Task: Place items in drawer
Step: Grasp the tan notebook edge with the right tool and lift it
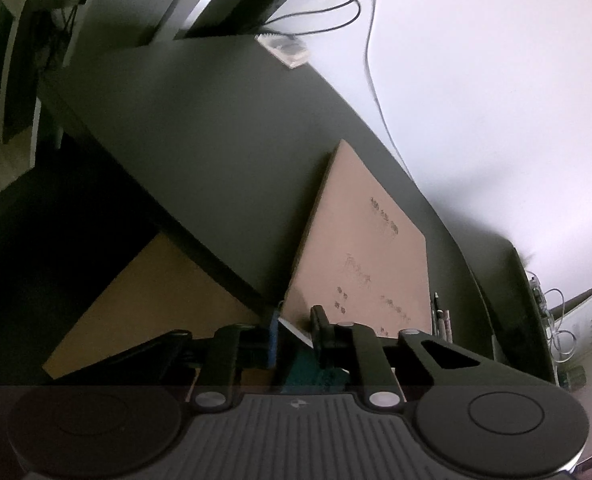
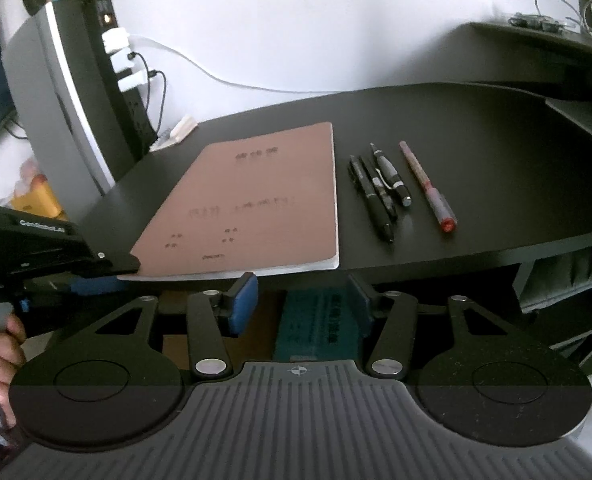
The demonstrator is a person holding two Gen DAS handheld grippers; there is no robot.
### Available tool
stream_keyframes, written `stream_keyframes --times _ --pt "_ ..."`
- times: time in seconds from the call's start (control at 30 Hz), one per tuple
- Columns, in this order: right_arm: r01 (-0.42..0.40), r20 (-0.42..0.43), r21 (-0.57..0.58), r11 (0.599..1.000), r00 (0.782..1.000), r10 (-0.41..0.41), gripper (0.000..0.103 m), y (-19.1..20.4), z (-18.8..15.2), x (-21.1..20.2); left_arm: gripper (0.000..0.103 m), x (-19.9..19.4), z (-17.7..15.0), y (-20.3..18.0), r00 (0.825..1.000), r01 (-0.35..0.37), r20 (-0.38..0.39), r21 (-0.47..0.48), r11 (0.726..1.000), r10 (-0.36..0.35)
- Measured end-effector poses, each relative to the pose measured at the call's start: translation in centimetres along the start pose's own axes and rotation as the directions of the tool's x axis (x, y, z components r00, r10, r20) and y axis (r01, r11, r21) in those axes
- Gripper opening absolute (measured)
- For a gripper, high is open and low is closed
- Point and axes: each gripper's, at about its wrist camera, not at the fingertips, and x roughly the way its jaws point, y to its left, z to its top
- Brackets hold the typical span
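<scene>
Through the left wrist camera we see our left gripper [image 1: 293,330] clamped on the near corner of the flat brown paper-covered notebook [image 1: 370,248] lying on the black desk [image 1: 199,152].

Through the right, our right gripper [image 2: 302,300] hangs with fingers apart before the desk edge, above a teal booklet [image 2: 320,330] in the drawer below; four pens [image 2: 396,188] lie just right of the notebook.
</scene>
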Motion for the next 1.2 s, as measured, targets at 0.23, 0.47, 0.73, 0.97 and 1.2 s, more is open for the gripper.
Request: stream_keyframes --times 0.23,0.47,0.73,0.97,1.2 --pt "0.024 0.007 0.0 1.0 1.0 -0.024 0.058 -0.7 -0.1 -1.2 0.006 -2.4 -0.4 -0.8 0.999 0.02 0.033 0.084 0.996 -0.023" --pt "0.015 -0.009 0.051 0.999 1.0 -0.014 0.06 -1.9 -0.4 -2.3 0.006 -5.0 -1.3 0.8 0.999 -0.02 0.041 0.107 0.994 0.016" --pt "-0.06 -0.041 0.201 0.978 0.997 0.069 0.073 -3.5 -0.3 -1.2 0.039 -5.0 -1.3 1.6 0.998 -0.034 0.066 0.139 0.99 0.025" --pt "-0.164 -0.088 0.398 0.903 0.973 0.215 0.066 -5.5 -0.4 2.5 0.056 -3.2 -0.8 1.4 0.998 -0.027 0.057 0.129 0.991 0.02" --pt "-0.26 -0.07 0.529 0.808 0.935 0.347 0.029 -6.3 -1.3 5.3 0.056 -2.0 -1.0 1.7 0.999 -0.026 0.022 0.125 0.992 0.024"
